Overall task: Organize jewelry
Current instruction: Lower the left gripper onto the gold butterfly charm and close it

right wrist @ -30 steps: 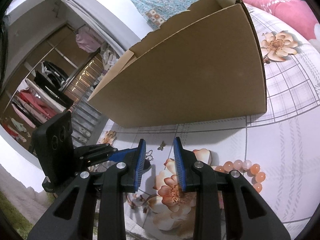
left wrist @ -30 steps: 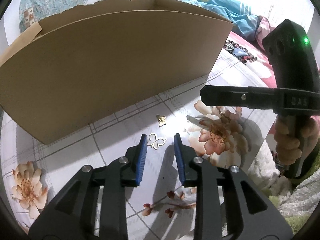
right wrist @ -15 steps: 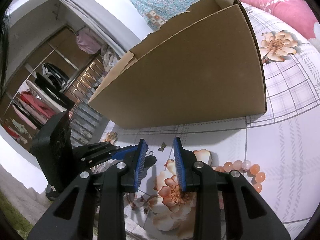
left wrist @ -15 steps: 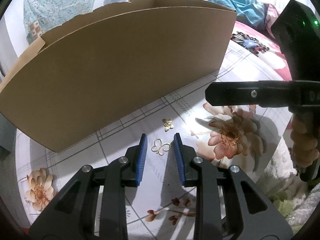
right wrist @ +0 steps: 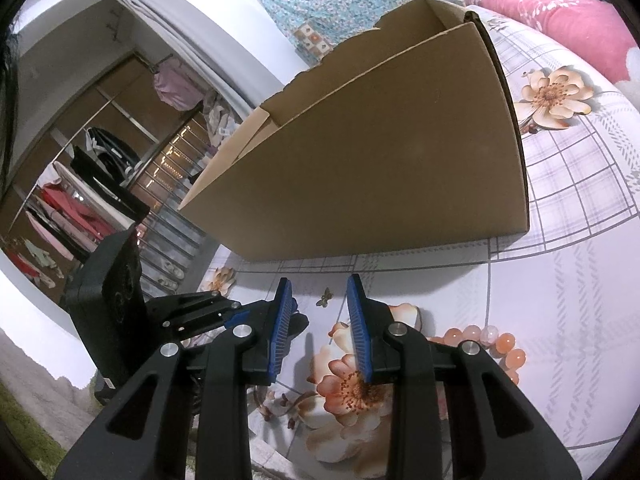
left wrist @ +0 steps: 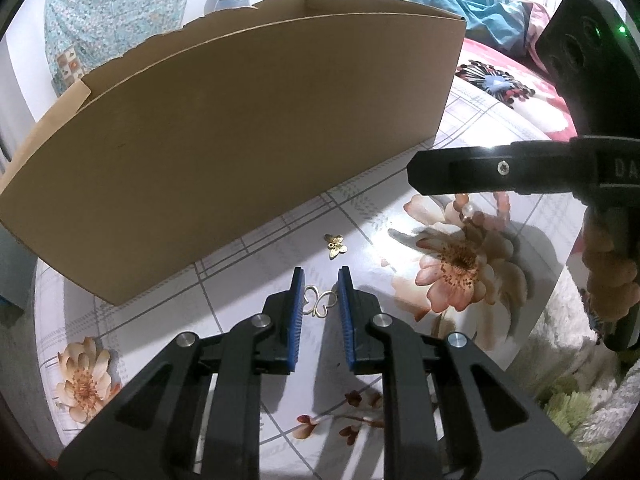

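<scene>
A large cardboard box (left wrist: 240, 136) fills the upper left and centre of the left wrist view, open at the top. From this low angle only its outer wall and a strip of the far inner wall show, so what lies inside cannot be told. In the right wrist view the same box (right wrist: 380, 152) takes the middle of the frame; there too its inside is hidden.

The box stands on a flowered, checked sheet (left wrist: 248, 264). Low in the centre of the left wrist view, the left gripper (left wrist: 320, 300) has its blue pads either side of a gold open-wire butterfly charm (left wrist: 319, 304) lying on the sheet. Its jaws are closing, the charm between them, and whether the pads touch it yet cannot be told. Just above it, nearer the box, lies a smaller solid gold butterfly charm (left wrist: 335, 245).

The right gripper (right wrist: 320, 312) holds its jaws apart with nothing between them, above the sheet. At the lower right of its view a pink bead bracelet (right wrist: 496, 340) lies partly hidden behind the gripper's right finger.
</scene>
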`<state>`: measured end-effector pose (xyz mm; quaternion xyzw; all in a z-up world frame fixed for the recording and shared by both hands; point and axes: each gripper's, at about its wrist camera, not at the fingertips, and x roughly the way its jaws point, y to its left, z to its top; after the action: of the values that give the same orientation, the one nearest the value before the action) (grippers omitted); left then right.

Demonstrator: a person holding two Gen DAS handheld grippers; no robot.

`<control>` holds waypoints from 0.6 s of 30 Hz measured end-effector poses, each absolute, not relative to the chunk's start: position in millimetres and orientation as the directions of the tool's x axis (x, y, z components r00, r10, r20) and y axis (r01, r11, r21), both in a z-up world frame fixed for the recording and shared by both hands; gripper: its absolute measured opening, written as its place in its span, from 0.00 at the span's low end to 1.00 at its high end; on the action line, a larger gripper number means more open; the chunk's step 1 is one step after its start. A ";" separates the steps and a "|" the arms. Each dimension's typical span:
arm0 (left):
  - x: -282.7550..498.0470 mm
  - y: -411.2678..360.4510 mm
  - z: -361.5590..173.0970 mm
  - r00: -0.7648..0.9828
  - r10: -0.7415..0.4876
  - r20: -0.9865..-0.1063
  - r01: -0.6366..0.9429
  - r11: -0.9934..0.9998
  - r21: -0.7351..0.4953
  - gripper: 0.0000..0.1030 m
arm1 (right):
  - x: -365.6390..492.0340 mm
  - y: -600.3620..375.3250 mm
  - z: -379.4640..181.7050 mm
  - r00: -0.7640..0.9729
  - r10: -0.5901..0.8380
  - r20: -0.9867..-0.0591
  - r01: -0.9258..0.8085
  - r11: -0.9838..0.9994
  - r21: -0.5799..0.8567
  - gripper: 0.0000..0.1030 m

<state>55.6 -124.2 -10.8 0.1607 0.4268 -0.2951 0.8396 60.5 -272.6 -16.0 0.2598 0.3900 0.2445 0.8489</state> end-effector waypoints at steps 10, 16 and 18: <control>55.7 -105.5 -0.6 0.499 -0.370 -0.784 0.611 0.792 0.015 0.15 | 57.7 -263.0 -8.9 0.581 0.583 -0.568 -0.242 0.790 0.564 0.28; 58.9 -88.3 4.1 0.527 -0.368 -0.766 0.579 0.815 0.006 0.15 | 62.2 -227.8 -3.7 0.571 0.492 -0.657 -0.347 0.870 0.350 0.28; 60.3 -83.9 4.5 0.532 -0.370 -0.761 0.572 0.820 0.001 0.15 | 64.7 -216.2 -3.8 0.565 0.459 -0.686 -0.385 0.882 0.273 0.28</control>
<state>60.3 -83.9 4.5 0.1261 0.4000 -0.2720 0.8661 64.7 -216.2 -3.8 0.0462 0.4007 0.2389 0.8833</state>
